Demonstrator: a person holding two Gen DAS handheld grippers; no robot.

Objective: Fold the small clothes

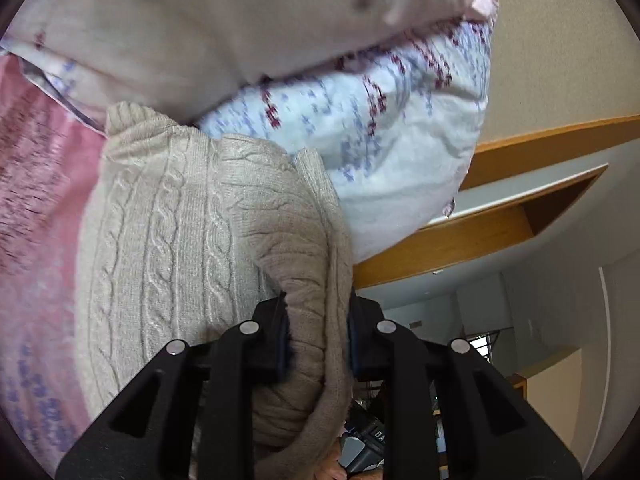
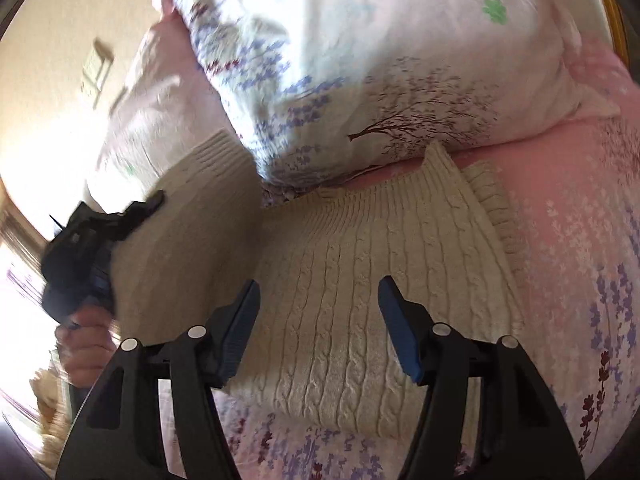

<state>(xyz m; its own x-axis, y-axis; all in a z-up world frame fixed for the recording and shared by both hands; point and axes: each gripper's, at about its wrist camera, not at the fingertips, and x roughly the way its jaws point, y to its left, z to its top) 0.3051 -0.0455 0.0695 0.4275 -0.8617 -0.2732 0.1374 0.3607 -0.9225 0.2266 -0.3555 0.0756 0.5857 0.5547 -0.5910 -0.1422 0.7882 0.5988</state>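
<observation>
Left wrist view is partly blurred by motion, and the lower portion is filled by the black frame of the left hand-held gripper (image 1: 318, 340), so the bed surface under it cannot be made out. Its fingers are clamped on a bunched fold of the cream cable-knit sweater (image 1: 192, 232), which fills the gap between the pads. Beyond the sweater, a floral pillow (image 1: 400, 128) and a plain pale cushion (image 1: 240, 20) press against the garment's far edge; the pink floral bedsheet (image 1: 36, 184) shows at the left. A wooden door frame (image 1: 460, 236) and grey wall appear at the right, tilted by the camera angle. Right wrist view shows the right hand-held gripper (image 2: 320, 328) with its fingers spread wide and holding nothing, hovering over the flat part of the sweater (image 2: 360, 300). The sweater lies on the bedsheet (image 2: 580, 240) near the head of the bed, its ribbed hem touching the floral pillow (image 2: 380, 80). One side of the garment is lifted, and this raised flap hides the sheet behind it. The left hand-held gripper (image 2: 152, 202) appears at the left edge of this view, blurred, gripping the raised flap; the person's hand (image 2: 86, 344) below it is partly cut off. The left margin is overexposed and unreadable.
</observation>
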